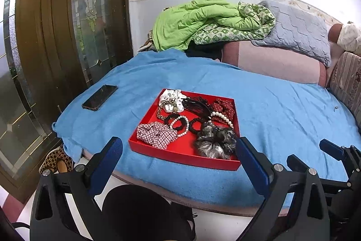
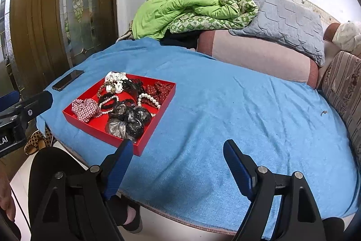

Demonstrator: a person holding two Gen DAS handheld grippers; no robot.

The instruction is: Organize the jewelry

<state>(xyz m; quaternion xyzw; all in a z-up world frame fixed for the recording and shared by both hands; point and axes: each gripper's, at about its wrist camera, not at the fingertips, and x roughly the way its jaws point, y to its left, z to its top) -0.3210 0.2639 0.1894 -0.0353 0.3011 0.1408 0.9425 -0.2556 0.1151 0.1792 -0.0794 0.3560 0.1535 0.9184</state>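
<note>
Red tray (image 1: 144, 143) on blue-covered bed (image 1: 282, 119), holding scrunchies, pearl strands (image 1: 222, 117) and hair ties in a jumble. Left gripper (image 1: 179, 151) and right gripper (image 2: 178, 154) spread, empty. Fits jewelry gathered, or awaiting sorting.

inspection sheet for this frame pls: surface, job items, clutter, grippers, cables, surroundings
Surface: blue blanket, wrinkled, over a cushioned seat.
Job's things: red tray on the blanket, holding scrunchies, black hair ties and a pearl bracelet, all jumbled.
Clutter: phone lying left of the tray; small dark object at the far right.
Grippers: left gripper open, empty, facing the tray; right gripper open, empty, over bare blanket.
Cables: nothing seen.
Surroundings: green quilt, grey pillow, wooden glass door, white wall.
</note>
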